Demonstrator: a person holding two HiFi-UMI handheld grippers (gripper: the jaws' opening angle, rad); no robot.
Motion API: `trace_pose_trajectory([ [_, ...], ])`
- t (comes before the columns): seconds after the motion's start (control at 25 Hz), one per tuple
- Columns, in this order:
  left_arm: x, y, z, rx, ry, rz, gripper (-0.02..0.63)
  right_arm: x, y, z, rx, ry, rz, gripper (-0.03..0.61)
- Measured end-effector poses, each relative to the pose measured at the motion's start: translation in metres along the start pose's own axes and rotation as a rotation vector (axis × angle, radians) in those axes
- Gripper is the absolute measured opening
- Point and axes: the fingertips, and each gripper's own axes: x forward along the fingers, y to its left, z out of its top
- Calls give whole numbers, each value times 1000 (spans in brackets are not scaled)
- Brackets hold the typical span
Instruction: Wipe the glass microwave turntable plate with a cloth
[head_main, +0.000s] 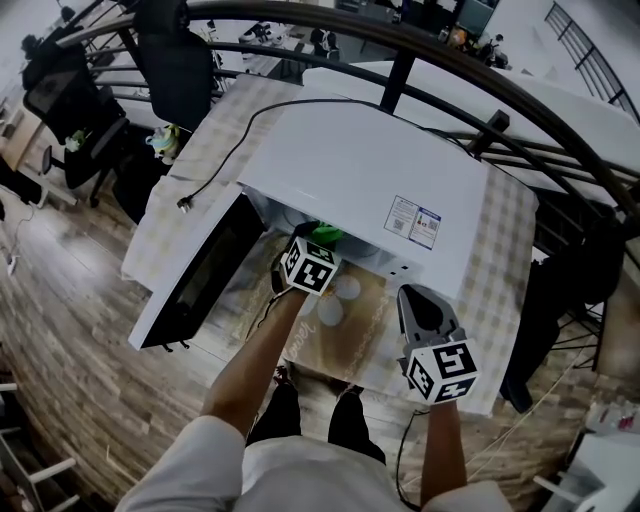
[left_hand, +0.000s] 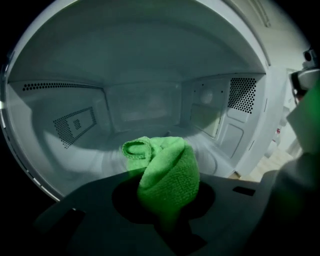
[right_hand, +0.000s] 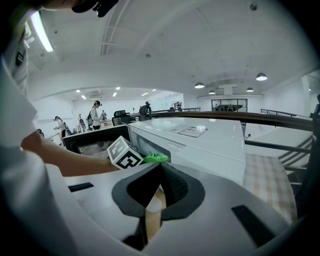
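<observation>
Cloth (left_hand: 167, 172): green microfibre with a fuzzy looped pile, matt, lying in soft folds.
Glass turntable plate (left_hand: 212, 152): clear and smooth, with a faint sheen along its rim.
Microwave casing (head_main: 380, 180): white and smooth, looks like painted metal with a satin shine.
Label (head_main: 413, 222): printed paper, flat on the casing top.
Cavity (left_hand: 145, 107): pale, smooth walls, lightly glossy, with perforated vent patches.
Door (head_main: 200, 275): dark glossy window in a white frame.
Left gripper (left_hand: 167, 197): dark, matt plastic.
Right gripper (right_hand: 158, 170): white matt plastic; its black pads (right_hand: 175, 185) have a fine rough grain.
Tabletop (head_main: 505, 250): covered by a checked woven fabric, matt.
Floor (head_main: 70, 330): wood-look planks with a low sheen.
</observation>
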Motion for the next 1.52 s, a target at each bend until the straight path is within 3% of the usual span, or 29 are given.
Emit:
trace_pose_trajectory([
  [0.24, 11, -57, 13, 16, -6, -119, 80, -10, -2, -4, 7, 1, -9, 15],
  [0.44, 8, -83, 29, -48, -56, -235, 80, -18, -2, 1, 0, -6, -17, 15],
  [0.52, 2, -71, 34, -60, -81, -213, 80, -18, -2, 3, -5, -9, -18, 15],
  [0.64, -7, -31, 33, -14, -82, -106, 80, -17, 0, 6, -10, -13, -16, 15],
  [0.8, -6, 41, 16, 50, -6, 82, 80, -8, 5, 8, -10, -15, -8, 15],
  [0.92, 6, 74, 6, 96, 76, 145, 80, -1, 6, 7, -4, -9, -3, 15],
  [1.08, 16, 79, 3, 81, 105, 122, 80, 8, 5, 2, -7, 8, 3, 15],
  [1.52, 10, 19, 1, -14, 18, 34, 78, 0, -1, -5, -4, 16, -2, 15],
])
